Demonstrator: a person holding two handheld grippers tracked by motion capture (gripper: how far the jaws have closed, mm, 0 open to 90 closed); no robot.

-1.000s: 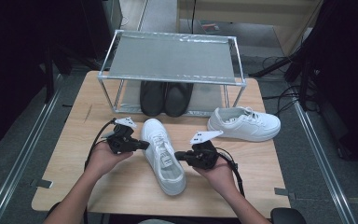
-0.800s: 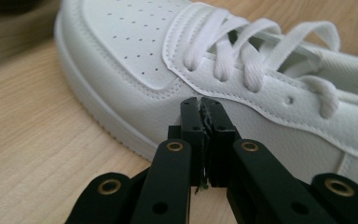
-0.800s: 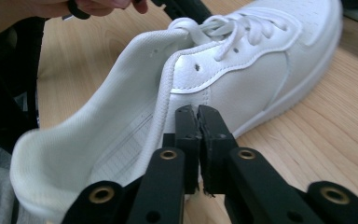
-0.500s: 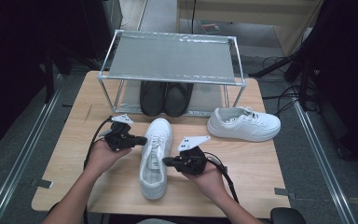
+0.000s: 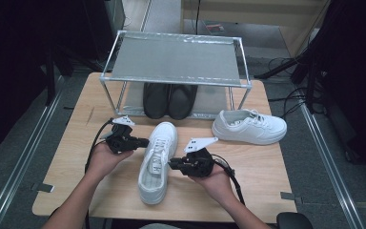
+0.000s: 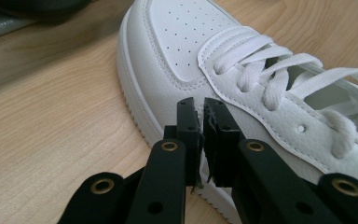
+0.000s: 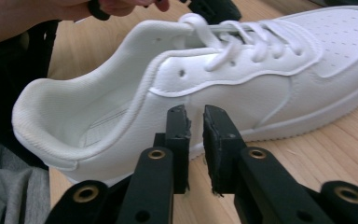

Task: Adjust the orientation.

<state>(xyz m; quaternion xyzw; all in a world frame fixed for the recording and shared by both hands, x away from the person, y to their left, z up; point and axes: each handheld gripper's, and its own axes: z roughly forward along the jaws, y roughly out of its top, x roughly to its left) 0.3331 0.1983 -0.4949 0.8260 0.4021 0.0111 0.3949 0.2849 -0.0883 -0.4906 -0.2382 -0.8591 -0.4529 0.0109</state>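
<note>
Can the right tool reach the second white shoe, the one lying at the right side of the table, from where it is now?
Probably yes. The right tool is beside the near white shoe, nothing between its pads. The second white shoe lies farther back and to the right on bare table, nothing between them.

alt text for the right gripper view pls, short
A white lace-up sneaker lies on a wooden table, seen from its side with the heel opening at left. The right gripper points at its side wall, the two black jaws a narrow gap apart with nothing between them.
</note>
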